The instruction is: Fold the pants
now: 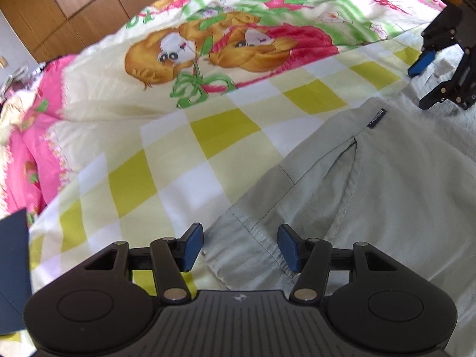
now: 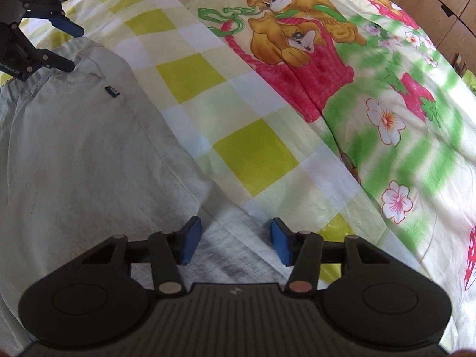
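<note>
Pale grey-beige pants (image 1: 372,196) lie flat on a bed with a yellow-and-white checked sheet (image 1: 208,136). A small dark label (image 1: 377,118) and a pocket opening show on them. My left gripper (image 1: 240,248) is open, its blue pads either side of a stitched hem edge at one corner of the pants. My right gripper (image 2: 235,242) is open over the pants' edge (image 2: 89,160) at the other end. Each gripper also shows in the other's view, the right one (image 1: 428,68) and the left one (image 2: 65,44), both open over the fabric.
A quilt with cartoon puppies and flowers (image 1: 226,44) lies beyond the checked sheet, also in the right wrist view (image 2: 372,95). Wooden wardrobe doors (image 1: 74,3) stand behind the bed. A dark blue flat object (image 1: 13,270) lies at the left edge.
</note>
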Demonstrator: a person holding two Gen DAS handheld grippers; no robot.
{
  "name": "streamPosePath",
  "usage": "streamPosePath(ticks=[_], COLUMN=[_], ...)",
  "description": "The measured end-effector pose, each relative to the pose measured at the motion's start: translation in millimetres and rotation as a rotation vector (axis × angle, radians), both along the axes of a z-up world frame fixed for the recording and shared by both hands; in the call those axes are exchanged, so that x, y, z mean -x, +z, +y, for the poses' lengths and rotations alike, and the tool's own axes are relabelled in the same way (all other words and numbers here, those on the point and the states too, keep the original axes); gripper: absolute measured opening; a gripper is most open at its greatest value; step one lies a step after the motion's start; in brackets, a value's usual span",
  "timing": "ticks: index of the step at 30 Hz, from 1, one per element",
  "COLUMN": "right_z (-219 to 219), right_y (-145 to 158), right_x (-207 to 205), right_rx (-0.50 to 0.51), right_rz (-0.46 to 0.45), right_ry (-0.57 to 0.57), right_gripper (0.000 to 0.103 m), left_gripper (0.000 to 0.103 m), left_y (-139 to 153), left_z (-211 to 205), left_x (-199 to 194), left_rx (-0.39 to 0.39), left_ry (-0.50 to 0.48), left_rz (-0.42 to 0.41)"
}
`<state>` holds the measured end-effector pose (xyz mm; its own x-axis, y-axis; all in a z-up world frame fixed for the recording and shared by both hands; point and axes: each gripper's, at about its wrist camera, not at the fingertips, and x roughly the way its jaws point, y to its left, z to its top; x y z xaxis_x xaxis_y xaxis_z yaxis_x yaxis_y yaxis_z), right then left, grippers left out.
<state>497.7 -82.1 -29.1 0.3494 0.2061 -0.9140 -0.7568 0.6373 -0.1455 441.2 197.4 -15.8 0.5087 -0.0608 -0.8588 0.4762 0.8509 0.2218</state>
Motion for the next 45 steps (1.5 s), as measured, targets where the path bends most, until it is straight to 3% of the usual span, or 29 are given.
streamPosePath(ticks=[1,3,5,6,7,11,16,22,26,30,34,36,38,40,44,45], right_z=[0,2,2,1,0,-3,-12,-28,-36,-26,-11,-5,-4,-6,-12,-12], right_y=[0,1,4,7,11,27,62,111,118,90,36,11,2,9,40,48], right_x=[3,8,9,10,11,26,65,151,220,285,330,342,351,349,327,320], right_rx=[0.004,0.021,0.024,0.018,0.01,-0.001,-0.091,-0.218,-0.235,-0.163,-0.121,-0.047,0.007,0.01,-0.065,-0.095], right_rz=[-0.008,-0.028,-0.038,-0.04,-0.044,-0.079,-0.129,-0.186,-0.192,-0.196,-0.081,-0.055,-0.108,-0.132,-0.163,-0.173], right_ry=[0.001,0.004,-0.012,-0.025,-0.035,-0.033,-0.038,-0.023,0.016,0.122,0.155,0.185,0.22,0.206,0.157,0.145], right_gripper=[0.04,0.023,0.005,0.004,0.003,0.003,0.002,0.003,0.002,0.003,0.008,0.015,0.024,0.028,0.035,0.036], left_gripper=[0.065,0.047,0.039,0.028,0.025,0.021,0.016,0.016,0.017,0.025,0.031,0.034,0.035,0.04,0.065,0.066], left_y=[-2,-4,-3,-2,-2,3,18,50,57,54,46,41,39,43,57,58], left_z=[-1,-4,-8,-9,-8,-10,-3,17,12,-14,-44,-61,-78,-94,-116,-118], left_x=[0,3,6,6,4,10,34,96,161,208,247,263,270,269,246,234], left_rx=[-0.015,-0.028,-0.055,-0.063,-0.077,-0.106,-0.099,-0.006,0.002,0.001,0.025,-0.003,-0.072,-0.148,-0.246,-0.263], left_ry=[-0.003,-0.015,-0.032,-0.031,-0.024,-0.035,-0.038,0.022,0.003,-0.051,-0.089,-0.134,-0.2,-0.285,-0.41,-0.422], left_rz=[0.002,0.004,-0.005,-0.008,-0.015,-0.032,-0.059,-0.148,-0.19,-0.223,-0.218,-0.221,-0.25,-0.297,-0.424,-0.439])
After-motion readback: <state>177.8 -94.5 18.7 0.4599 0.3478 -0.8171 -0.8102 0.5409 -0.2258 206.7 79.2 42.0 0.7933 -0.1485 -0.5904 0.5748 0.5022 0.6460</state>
